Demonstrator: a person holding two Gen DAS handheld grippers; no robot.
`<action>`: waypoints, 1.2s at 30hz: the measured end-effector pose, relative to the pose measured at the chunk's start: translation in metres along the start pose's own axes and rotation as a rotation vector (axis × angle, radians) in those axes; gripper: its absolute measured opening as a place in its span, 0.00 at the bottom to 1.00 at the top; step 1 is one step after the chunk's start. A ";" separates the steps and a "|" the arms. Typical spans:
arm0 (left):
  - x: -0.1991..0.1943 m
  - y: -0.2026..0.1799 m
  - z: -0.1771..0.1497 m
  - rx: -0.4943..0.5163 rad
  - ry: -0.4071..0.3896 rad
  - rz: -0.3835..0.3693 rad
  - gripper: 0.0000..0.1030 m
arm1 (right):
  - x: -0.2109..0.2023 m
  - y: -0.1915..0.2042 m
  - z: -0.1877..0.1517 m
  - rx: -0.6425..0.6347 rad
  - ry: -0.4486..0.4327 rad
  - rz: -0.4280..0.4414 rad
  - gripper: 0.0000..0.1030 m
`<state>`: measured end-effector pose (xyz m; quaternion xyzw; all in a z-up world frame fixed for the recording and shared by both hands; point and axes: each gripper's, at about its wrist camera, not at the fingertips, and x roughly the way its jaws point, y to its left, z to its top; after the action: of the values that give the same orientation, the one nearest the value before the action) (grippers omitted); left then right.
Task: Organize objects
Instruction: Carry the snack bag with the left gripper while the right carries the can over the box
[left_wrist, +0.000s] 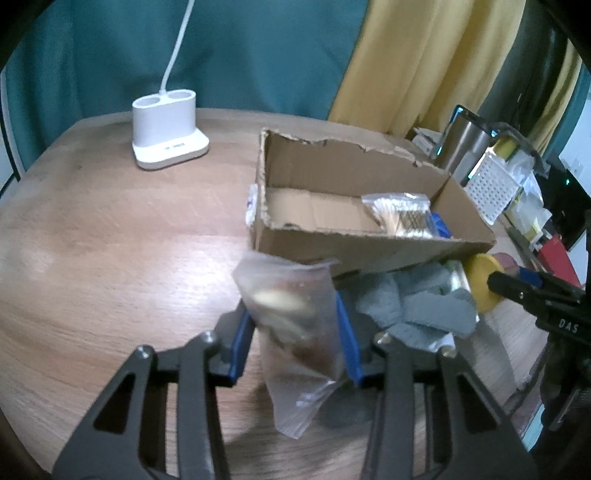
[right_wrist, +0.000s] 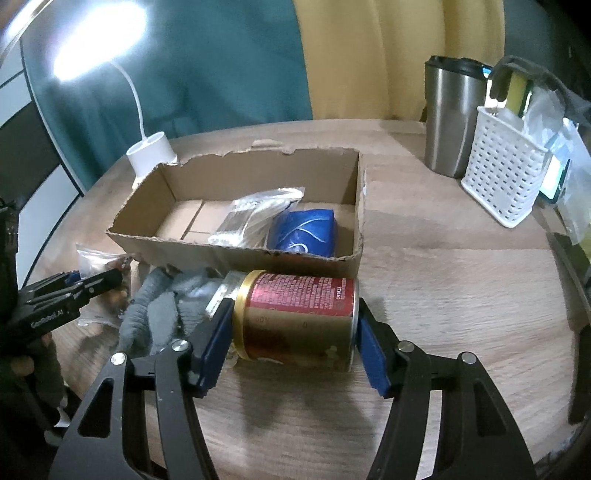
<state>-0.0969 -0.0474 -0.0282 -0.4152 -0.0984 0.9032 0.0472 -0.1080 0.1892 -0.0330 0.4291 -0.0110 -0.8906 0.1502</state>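
- Left gripper (left_wrist: 295, 332) clamped on clear plastic bag (left_wrist: 291, 325); blue pads pressing both sides, jaws nearly together.
- Bag hanging between the pads, lower end drooping toward wooden table (left_wrist: 110, 258), apparently just clear of it; brownish contents inside, blurred, cannot identify.
- Right gripper (right_wrist: 295, 332) closed on red-and-gold can (right_wrist: 299, 317) lying on its side; pads against both end faces, jaws about halfway apart.
- Can resting on the table just in front of cardboard box (right_wrist: 236, 254), near its front wall.
- Box open-topped with torn rim; already holding a packet of cotton swabs (left_wrist: 402, 218) and a blue pouch (right_wrist: 306, 230); left half of the floor bare.
- Grey cloth (right_wrist: 162, 314) bunched between the two grippers, touching the can's left end, against the box front.
- Step in hand, judged: carrying the bag up and over the front wall into the box.
- To do well: lift until the drooping tail clears the torn rim, aim for the bare left half, release low so the bag lands flat.
- Keep clear of the right gripper and the cloth; avoid dragging the cloth along.
- Can: hold steady, lift level; likely to roll if released on its side.
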 end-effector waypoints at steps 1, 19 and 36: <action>-0.001 0.000 0.001 0.001 -0.004 -0.001 0.41 | -0.002 0.000 0.000 -0.001 -0.004 -0.001 0.63; -0.044 -0.013 0.030 0.038 -0.114 -0.019 0.41 | -0.034 0.007 0.016 -0.033 -0.083 0.009 0.63; -0.031 -0.024 0.066 0.082 -0.143 -0.028 0.41 | -0.032 0.010 0.047 -0.064 -0.119 0.026 0.63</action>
<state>-0.1264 -0.0378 0.0420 -0.3459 -0.0703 0.9330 0.0696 -0.1227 0.1832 0.0222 0.3703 0.0029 -0.9124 0.1746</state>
